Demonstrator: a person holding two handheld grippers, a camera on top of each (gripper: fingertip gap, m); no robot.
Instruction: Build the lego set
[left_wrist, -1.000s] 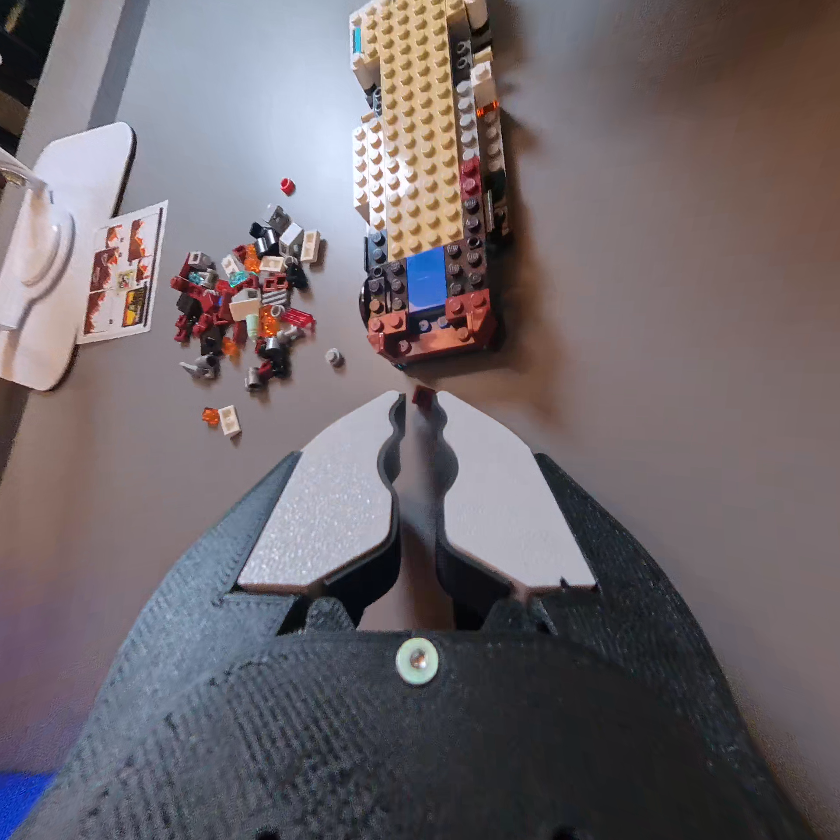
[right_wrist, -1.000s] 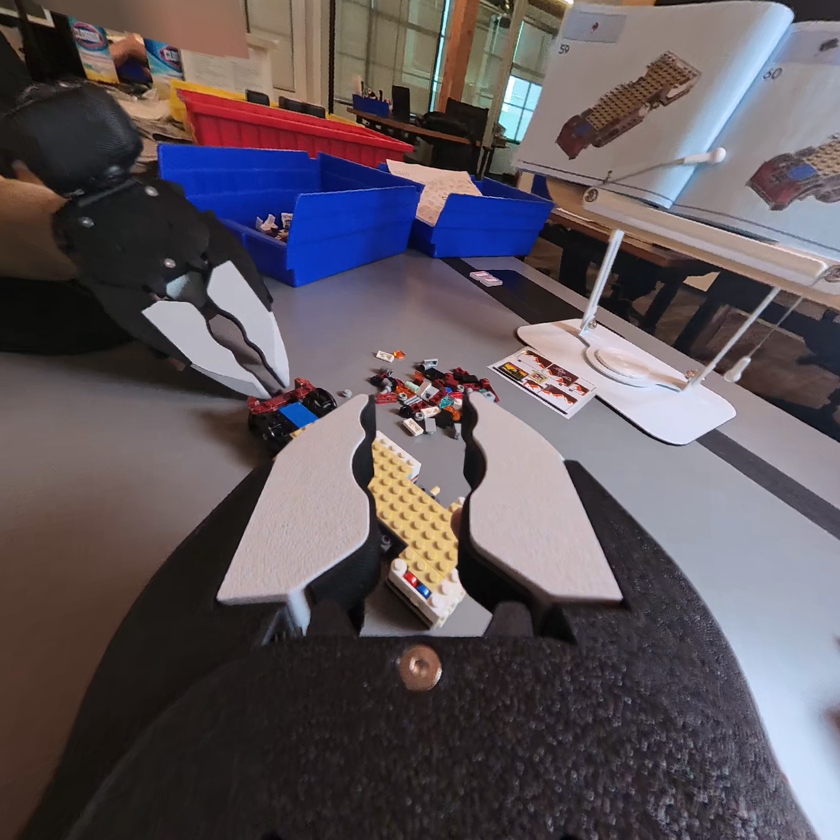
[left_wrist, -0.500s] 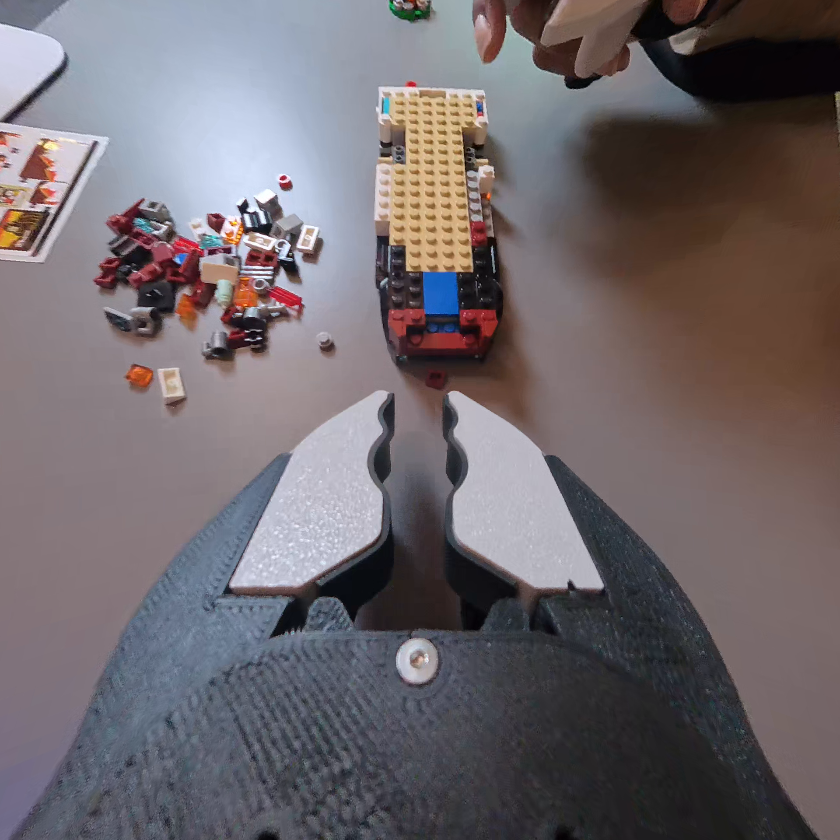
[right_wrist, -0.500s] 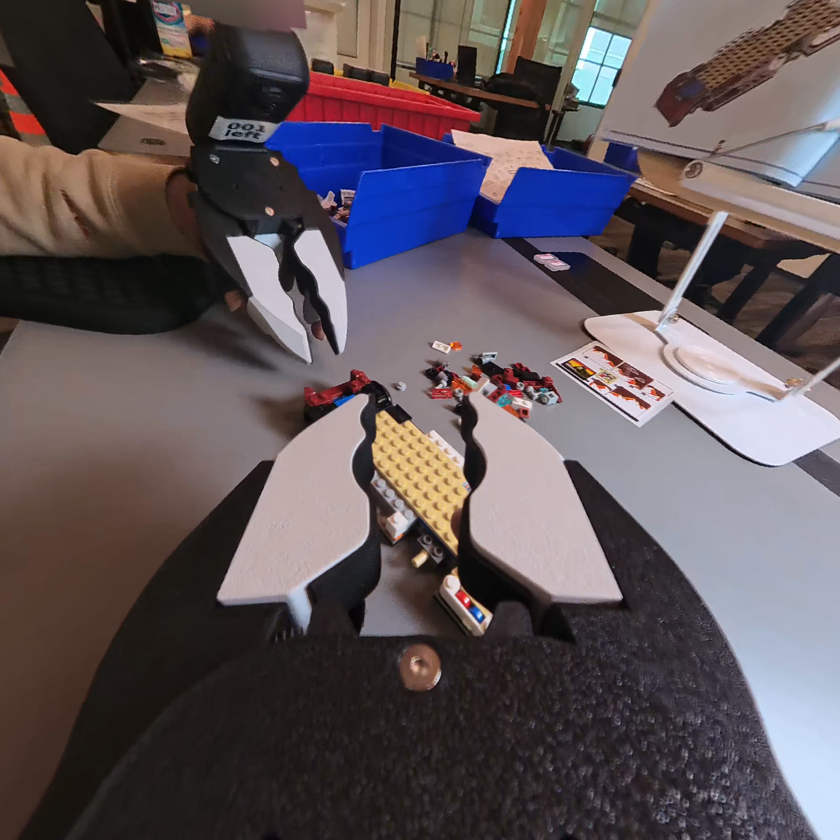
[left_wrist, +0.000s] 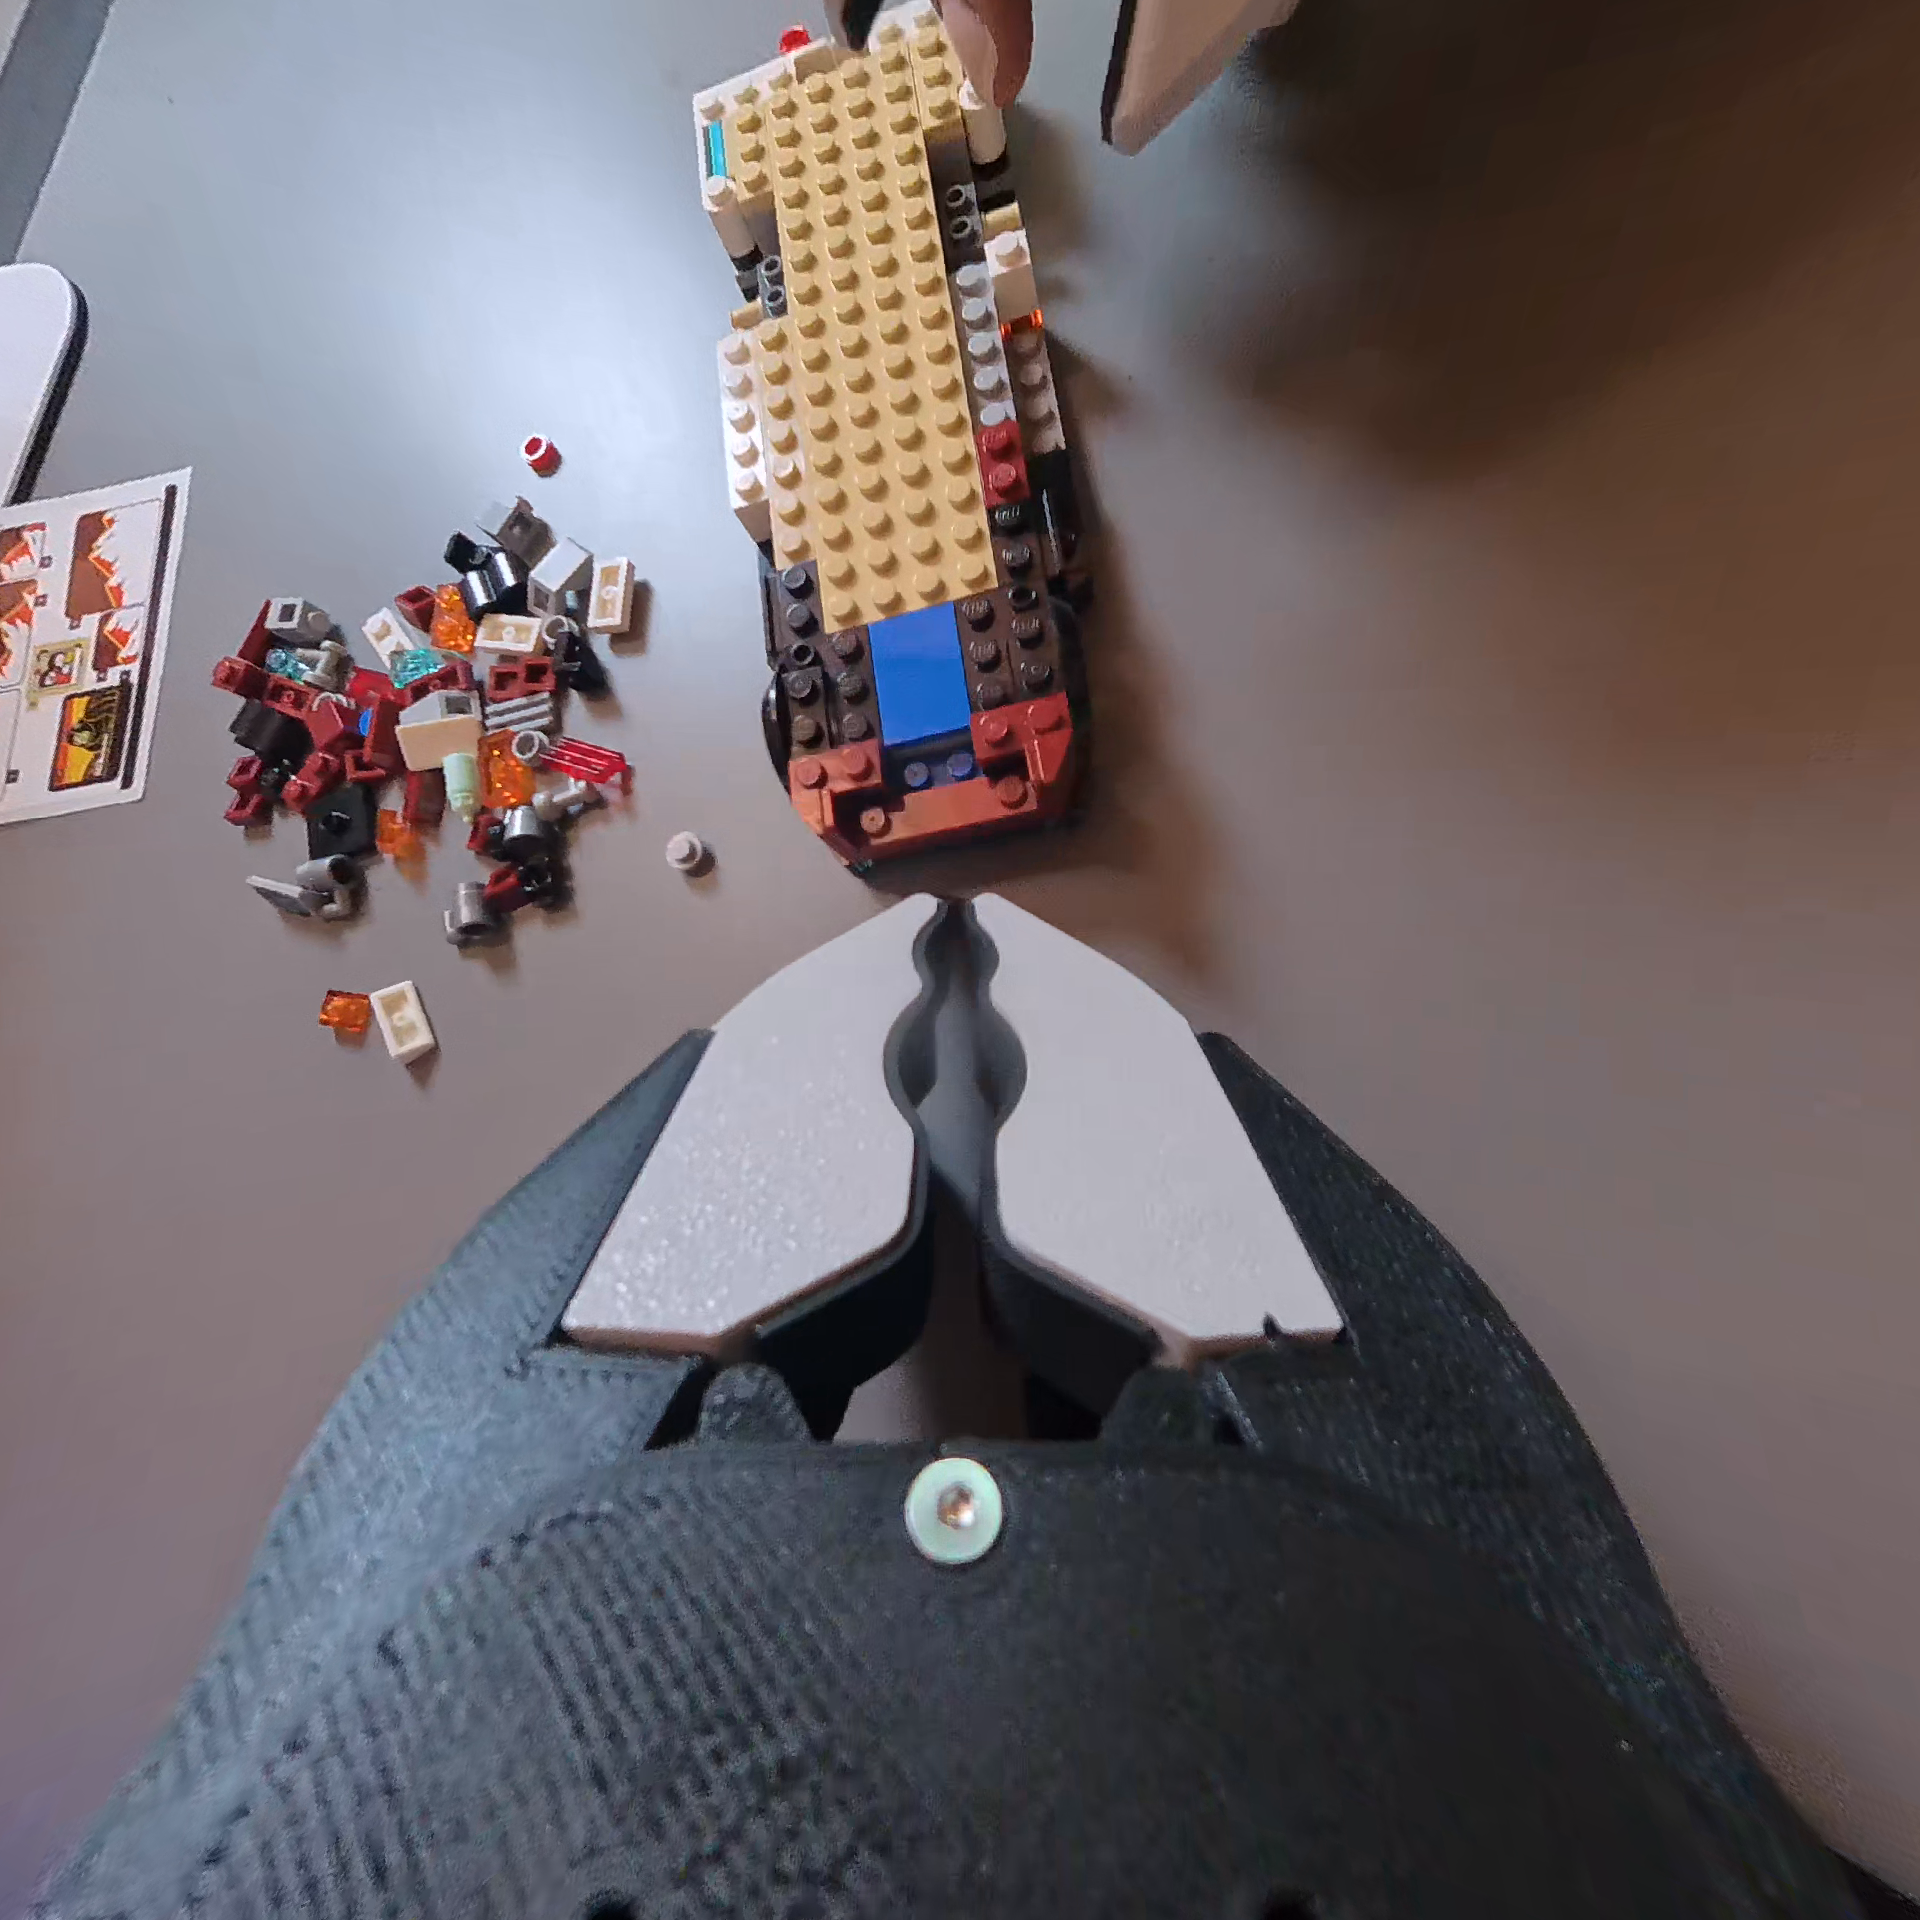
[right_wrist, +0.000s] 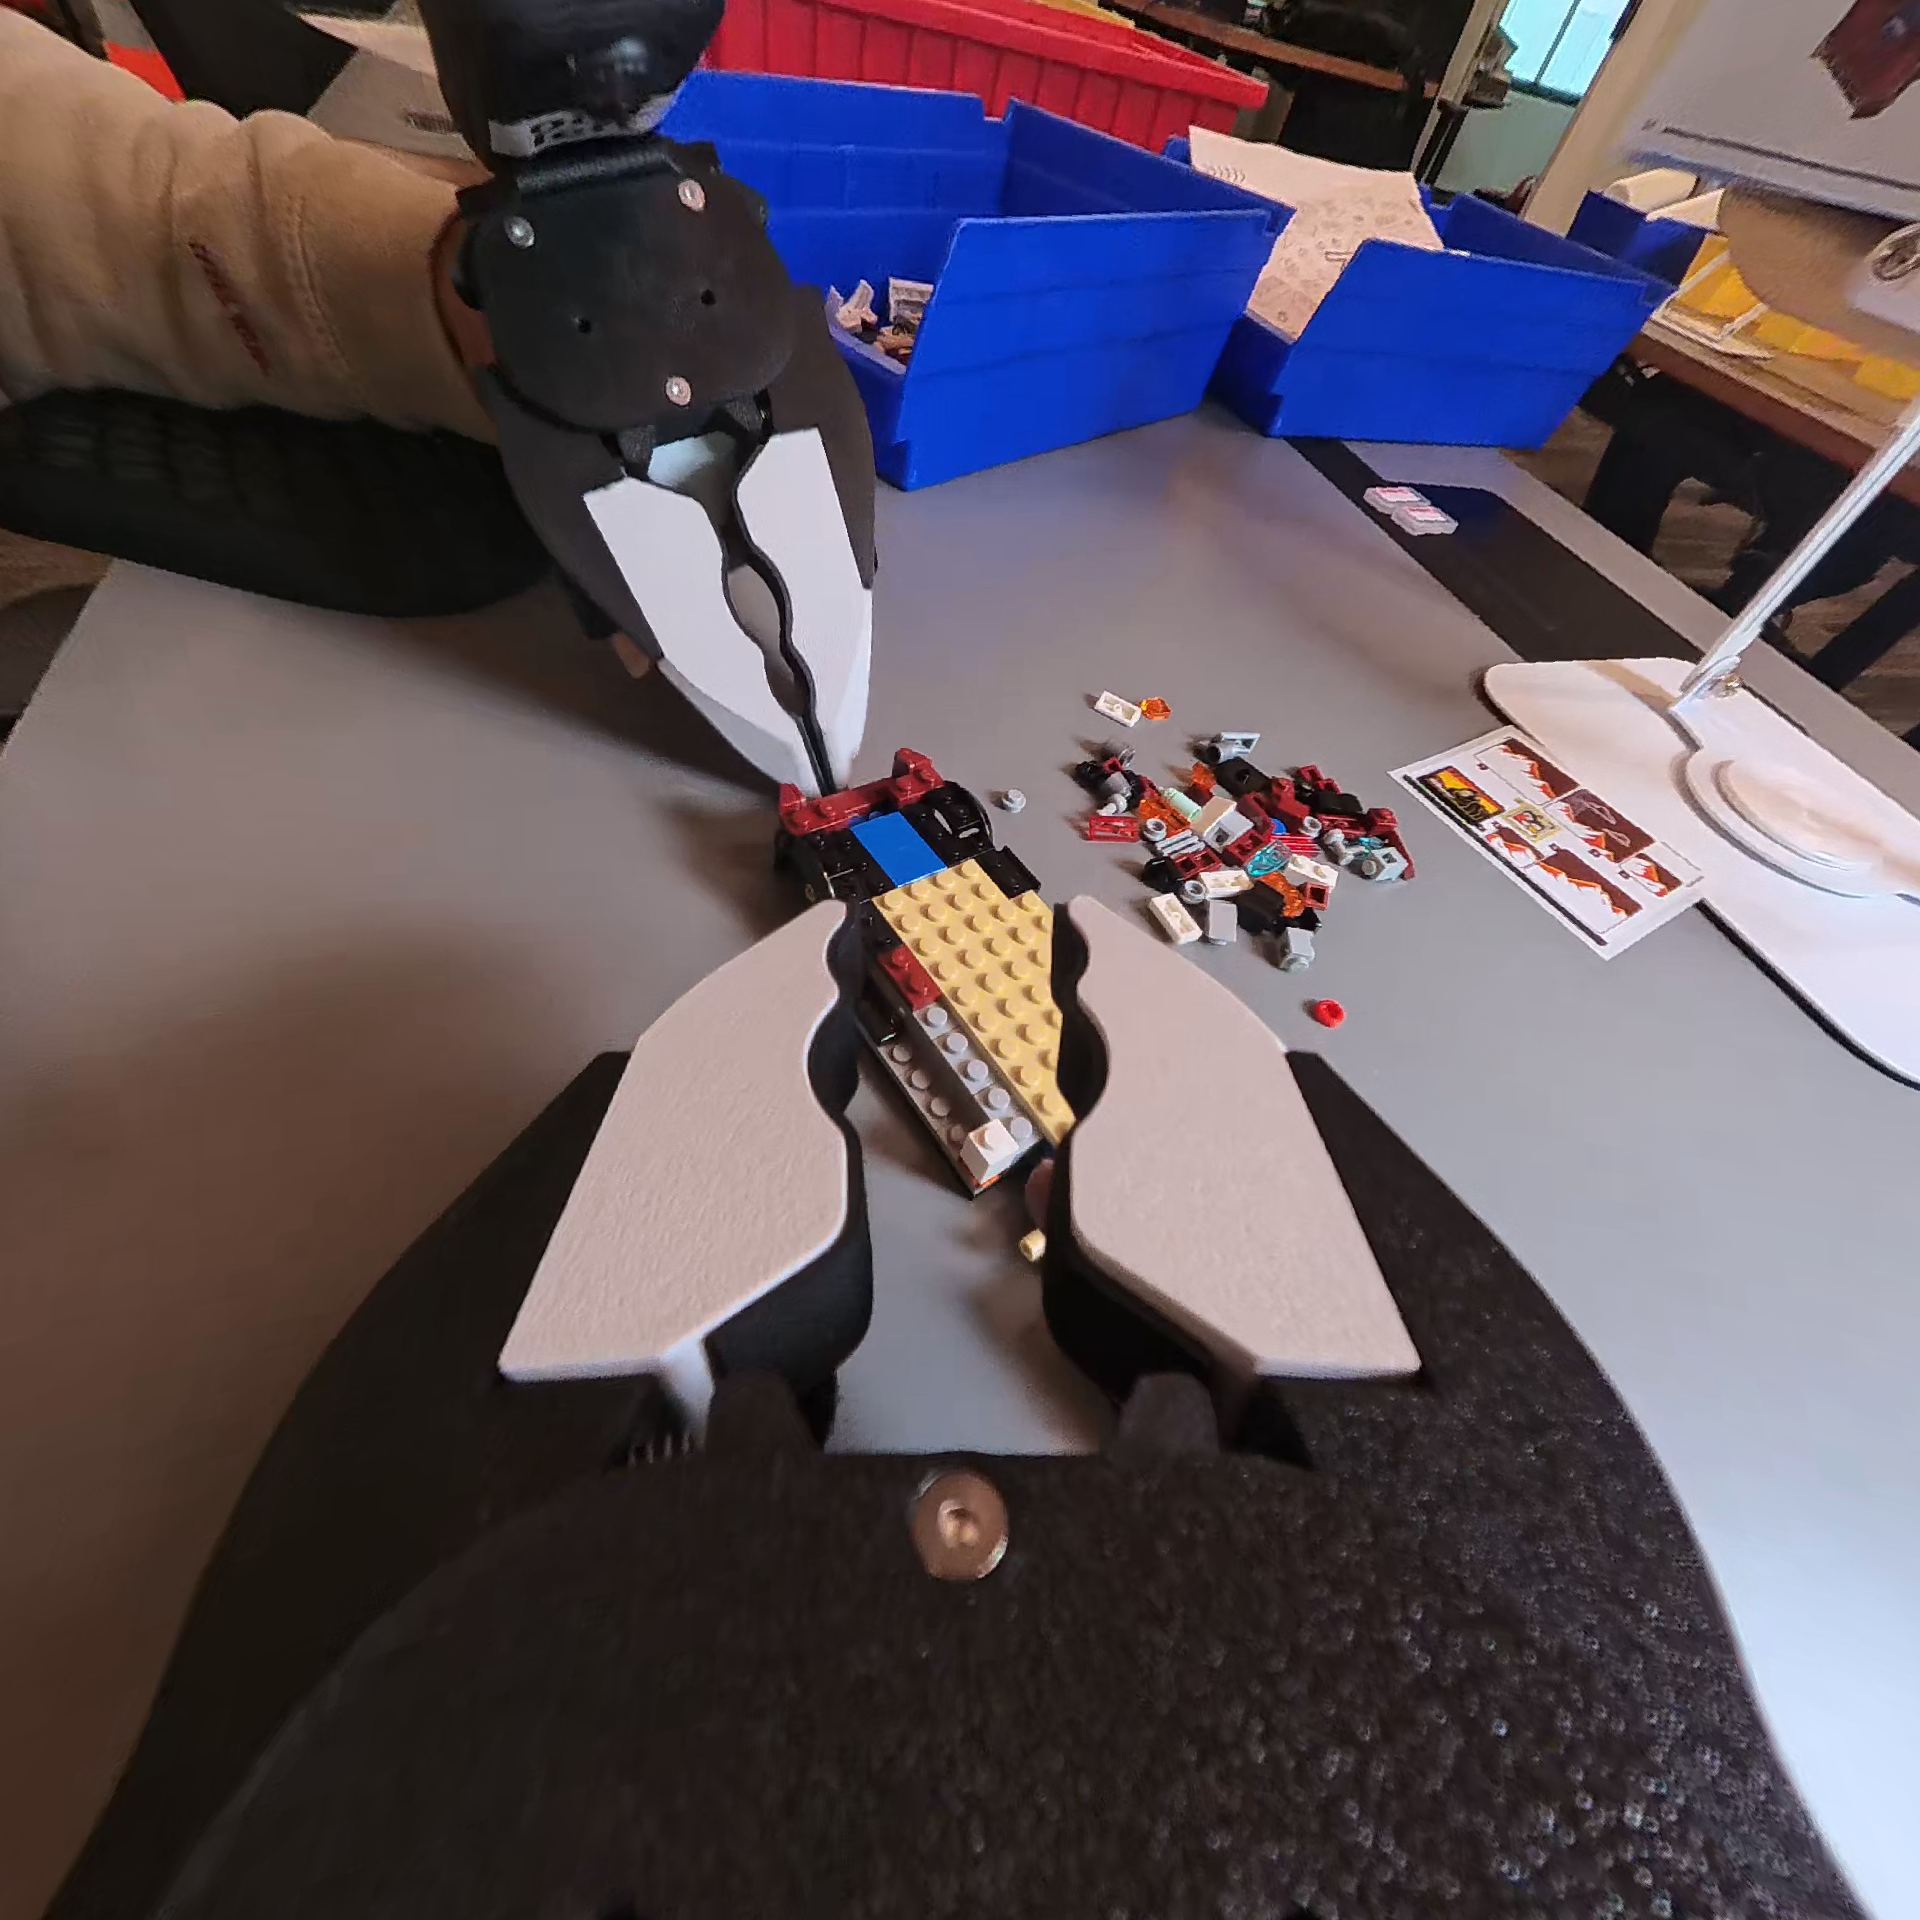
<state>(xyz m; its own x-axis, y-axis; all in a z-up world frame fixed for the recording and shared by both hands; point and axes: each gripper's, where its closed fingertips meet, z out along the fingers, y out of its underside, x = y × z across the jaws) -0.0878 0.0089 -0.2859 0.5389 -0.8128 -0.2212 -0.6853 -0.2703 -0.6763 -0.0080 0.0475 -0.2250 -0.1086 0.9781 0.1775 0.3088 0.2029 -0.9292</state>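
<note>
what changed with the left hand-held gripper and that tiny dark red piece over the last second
The left hand-held gripper let a tiny dark red piece drop in front of the brick model's nose, opened, then came down and shut there; the piece is now hidden. The right hand-held gripper stayed around the model; the loose bricks stayed put.

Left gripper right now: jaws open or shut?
Shut. The left gripper has its fingertips meeting at the dark red front of the brick model; nothing visible between them.

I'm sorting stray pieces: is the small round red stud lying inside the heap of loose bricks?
No. The small round red stud lies alone on the grey table, apart from the heap of loose bricks.
</note>
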